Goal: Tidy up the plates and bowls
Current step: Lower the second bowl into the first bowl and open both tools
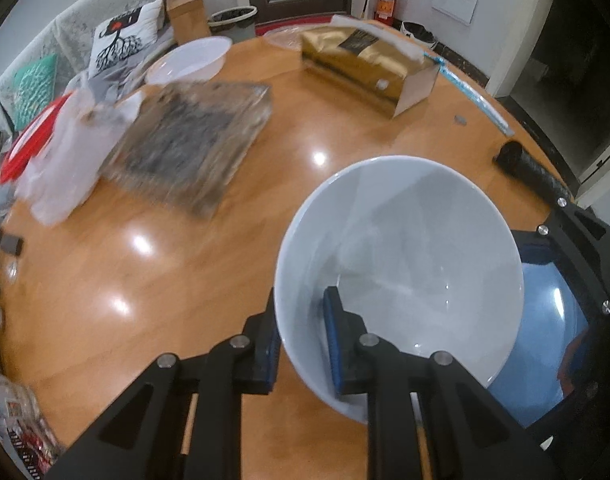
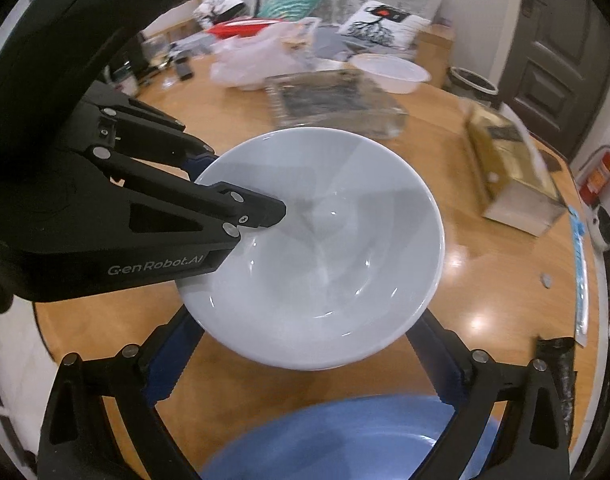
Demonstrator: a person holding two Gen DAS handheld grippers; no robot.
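left wrist view: mounted behind the left gripper (image 1: 301, 344), looking forward and down along its two fingers across the wooden table (image 1: 145, 280); faces the far door and the sofa at upper left; very near the white bowl (image 1: 401, 264), which fills the lower right of the frame.

right wrist view: mounted behind the right gripper (image 2: 305, 364), looking forward and down over the same table (image 2: 485, 280), facing the sofa, the door at far right; close above the white bowl (image 2: 325, 248), with the left gripper (image 2: 241, 196) entering from the left.

shared field: white bowl, blue plate (image 1: 545, 340) (image 2: 345, 440), gold box (image 1: 365, 64) (image 2: 509, 168), white basin (image 1: 189, 60) (image 2: 389, 72), tabletop.
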